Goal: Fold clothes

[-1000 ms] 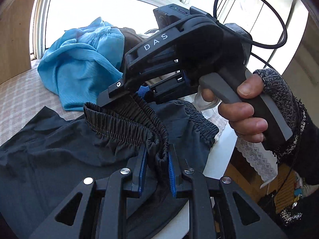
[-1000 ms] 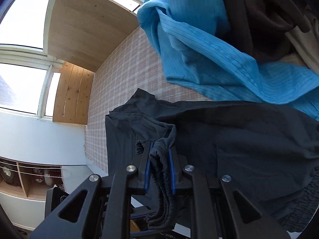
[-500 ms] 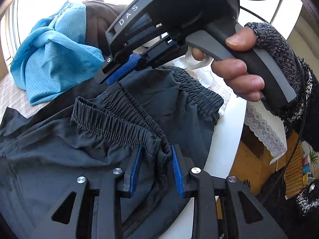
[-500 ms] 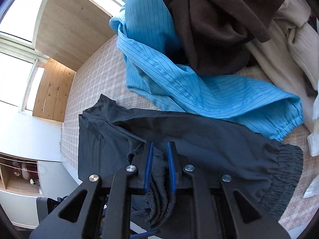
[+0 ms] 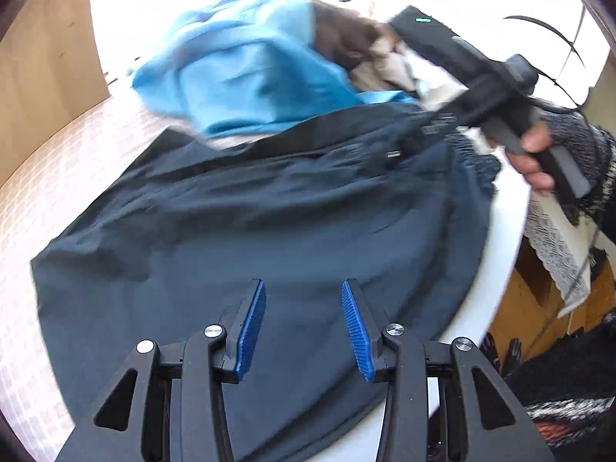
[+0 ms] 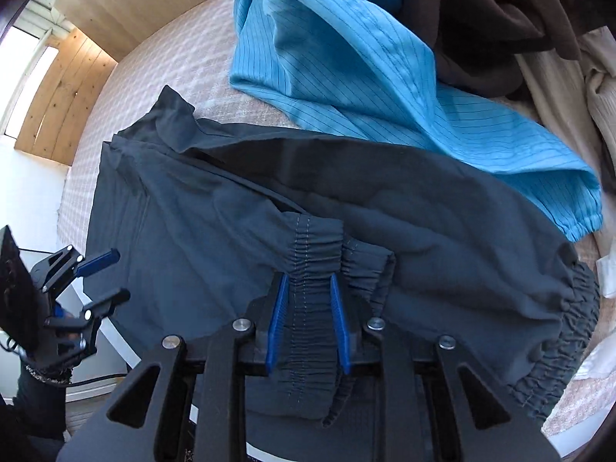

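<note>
Item: dark trousers [image 6: 423,208], fold just laid, release under way.

My left tongs [image 5: 304,327] have just been opening and stand wide and empty above the cloth spread on the tabletop [image 5: 496,254]. My right tongs [image 6: 308,319] have just been parting; the elastic waistband [image 6: 312,254] sits between the pads, seemingly loose. Next I judge: draw both clear, then smooth. Blue garment [image 6: 346,69] lies beyond.

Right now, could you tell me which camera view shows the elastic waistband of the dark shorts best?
The right wrist view: the waistband lies sharp between the right gripper pads. The left wrist view is motion-blurred and shows only a gathered stretch of it.
</note>
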Available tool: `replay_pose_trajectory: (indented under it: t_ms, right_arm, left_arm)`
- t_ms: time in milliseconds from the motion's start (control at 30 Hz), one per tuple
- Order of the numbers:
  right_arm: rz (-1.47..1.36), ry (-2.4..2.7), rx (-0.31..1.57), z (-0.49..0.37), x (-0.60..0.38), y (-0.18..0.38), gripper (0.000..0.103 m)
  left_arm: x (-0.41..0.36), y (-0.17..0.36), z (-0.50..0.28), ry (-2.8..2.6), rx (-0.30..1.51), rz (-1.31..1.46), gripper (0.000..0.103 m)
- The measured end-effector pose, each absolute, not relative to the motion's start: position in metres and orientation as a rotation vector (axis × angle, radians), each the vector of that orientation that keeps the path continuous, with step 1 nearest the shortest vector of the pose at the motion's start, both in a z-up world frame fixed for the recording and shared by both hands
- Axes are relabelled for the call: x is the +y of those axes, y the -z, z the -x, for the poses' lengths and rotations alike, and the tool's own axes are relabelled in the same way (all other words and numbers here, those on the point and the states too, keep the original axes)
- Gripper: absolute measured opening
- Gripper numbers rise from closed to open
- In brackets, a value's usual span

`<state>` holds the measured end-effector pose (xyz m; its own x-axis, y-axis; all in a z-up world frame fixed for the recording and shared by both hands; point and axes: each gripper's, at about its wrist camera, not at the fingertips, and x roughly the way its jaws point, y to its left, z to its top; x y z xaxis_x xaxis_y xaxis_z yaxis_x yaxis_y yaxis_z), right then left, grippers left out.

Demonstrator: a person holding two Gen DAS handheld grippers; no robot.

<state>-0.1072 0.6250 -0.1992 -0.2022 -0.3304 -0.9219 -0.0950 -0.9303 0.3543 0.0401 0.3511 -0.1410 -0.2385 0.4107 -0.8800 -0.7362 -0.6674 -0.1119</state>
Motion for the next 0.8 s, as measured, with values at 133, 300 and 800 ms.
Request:
replay_pose_trajectory:
  t_ms: [133, 300, 800]
  right_arm:
    - [-1.752, 2.362, -0.631, 0.081, 0.66, 0.167, 0.029]
    - [-1.763, 2.602, -0.651, 0.028, 0.727, 0.16, 0.047]
    - [-1.801, 2.458, -0.794, 0.005, 0.769, 0.214, 0.053]
  left_arm:
    - [0.302, 0.155, -0.003, -2.059, 0.216, 1.407, 0.037]
    - [0.34, 0.133, -0.022, -2.026, 0.259, 1.267, 0.037]
    - [0.53, 0.16, -0.055, -1.756, 0.48, 1.195, 0.037]
